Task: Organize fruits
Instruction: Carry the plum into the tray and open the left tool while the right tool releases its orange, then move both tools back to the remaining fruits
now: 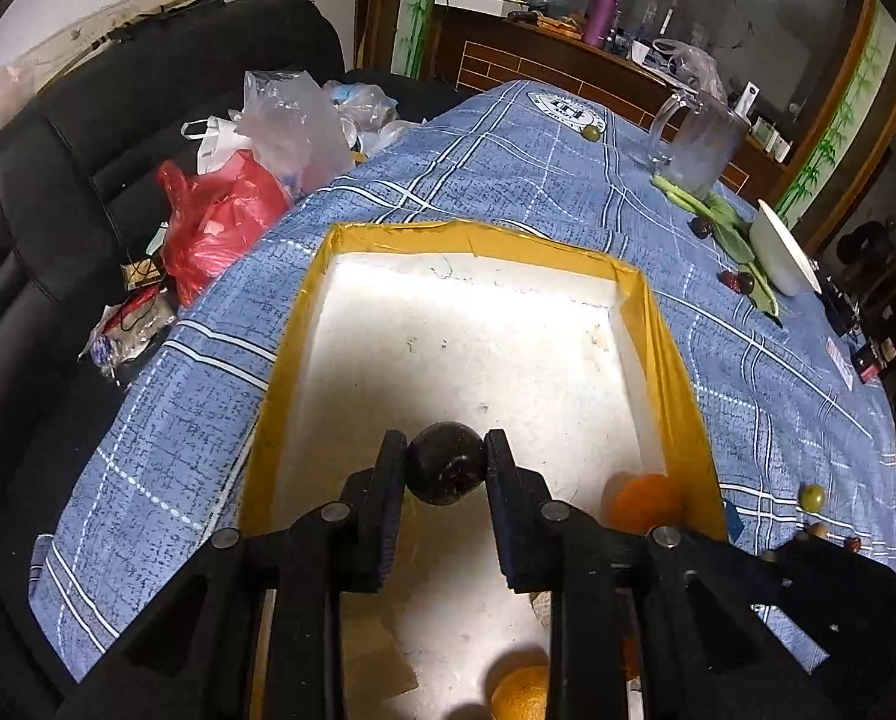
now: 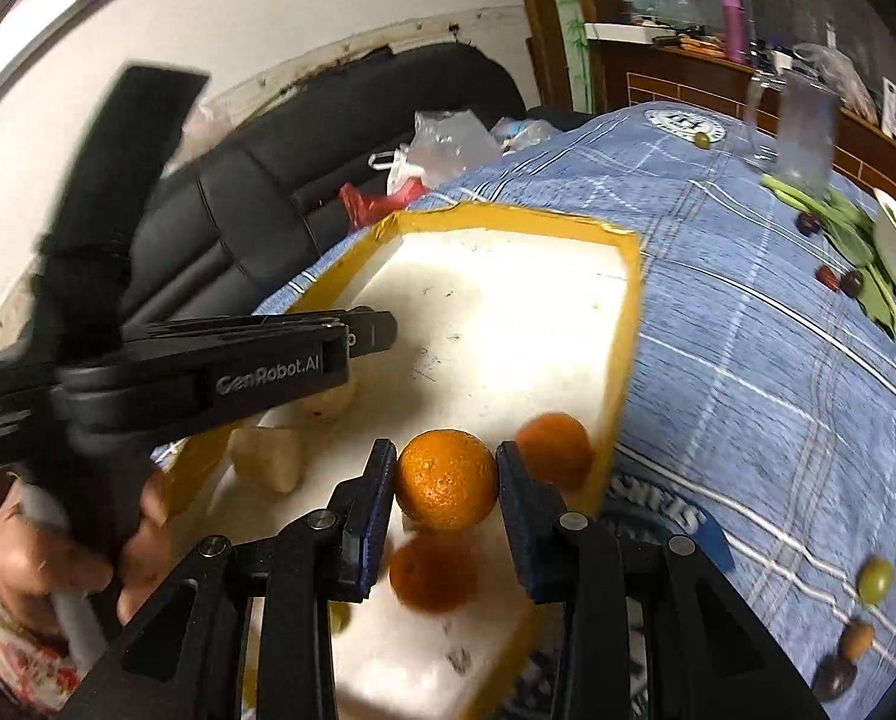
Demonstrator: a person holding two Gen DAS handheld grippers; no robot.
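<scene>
A white foam box with a yellow taped rim lies on the blue checked tablecloth. My left gripper is shut on a dark round fruit and holds it above the box floor. It also shows in the right wrist view, from the side over the box. My right gripper is shut on an orange above the box's near end. Other oranges lie in the box, with pale fruits at its left side.
Loose small fruits lie on the cloth: green ones, dark ones. A glass jug, green leaves and a white bowl stand far right. Plastic bags lie on the black sofa at left.
</scene>
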